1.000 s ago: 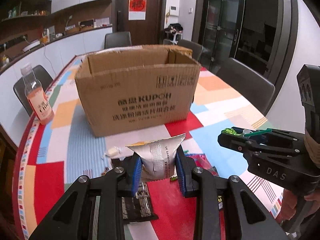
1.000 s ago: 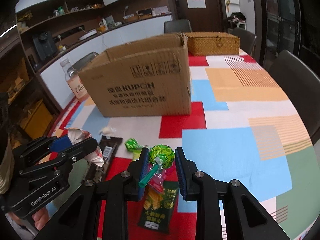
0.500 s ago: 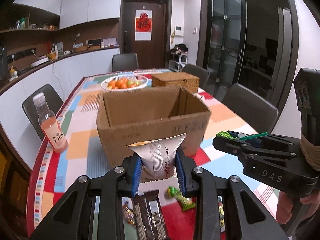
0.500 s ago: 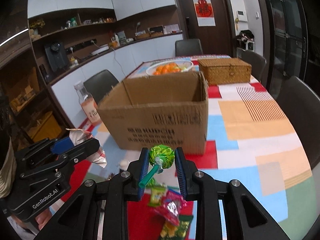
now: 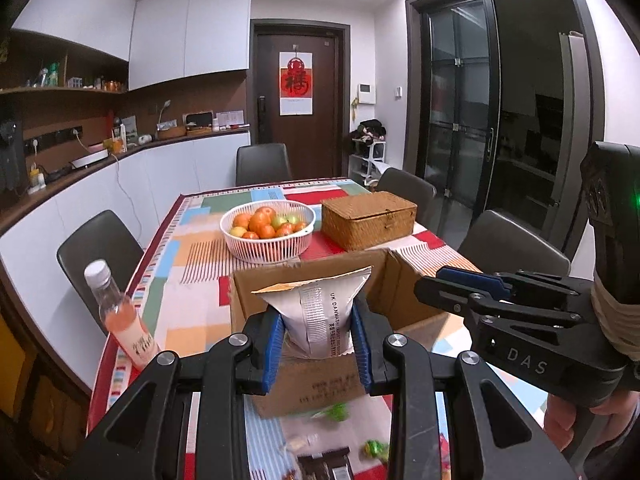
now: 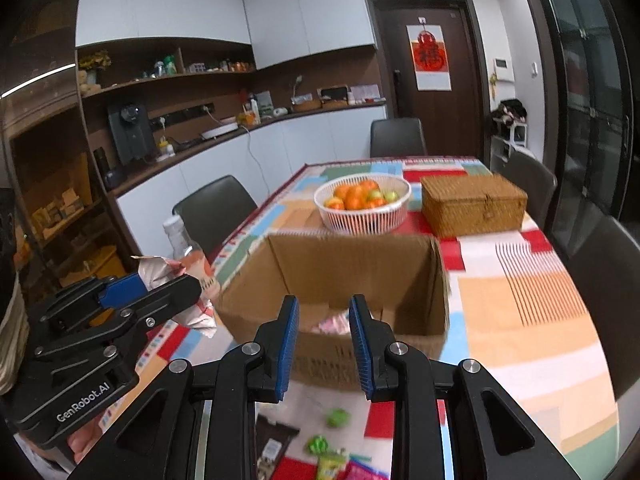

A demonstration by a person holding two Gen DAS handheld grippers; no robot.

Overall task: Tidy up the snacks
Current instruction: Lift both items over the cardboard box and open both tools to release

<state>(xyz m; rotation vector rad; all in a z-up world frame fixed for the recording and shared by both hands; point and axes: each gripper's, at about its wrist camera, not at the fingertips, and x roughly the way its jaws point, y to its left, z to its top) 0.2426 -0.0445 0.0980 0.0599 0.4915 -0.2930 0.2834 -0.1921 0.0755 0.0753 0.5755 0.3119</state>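
My left gripper (image 5: 316, 348) is shut on a silver snack bag (image 5: 320, 316) and holds it just above the near wall of the open cardboard box (image 5: 320, 384). My right gripper (image 6: 323, 346) is open and empty, over the near edge of the same box (image 6: 352, 268); something pink (image 6: 334, 324) lies inside the box. The right gripper also shows at the right of the left wrist view (image 5: 472, 284). The left gripper with the bag shows at the left of the right wrist view (image 6: 160, 288). Loose snacks, among them a green candy (image 6: 337, 418) and a dark packet (image 6: 272, 444), lie on the table in front of the box.
A pink drink bottle (image 5: 124, 320) stands left of the box near the table edge. A white fruit basket (image 5: 268, 230) and a wicker box (image 5: 368, 220) stand behind it. Dark chairs surround the table with its patchwork cloth (image 6: 520, 292).
Both grippers rose from the table to the box's top. The right gripper opened; the green lollipop it held is gone from its fingers. The left still holds the silver bag.
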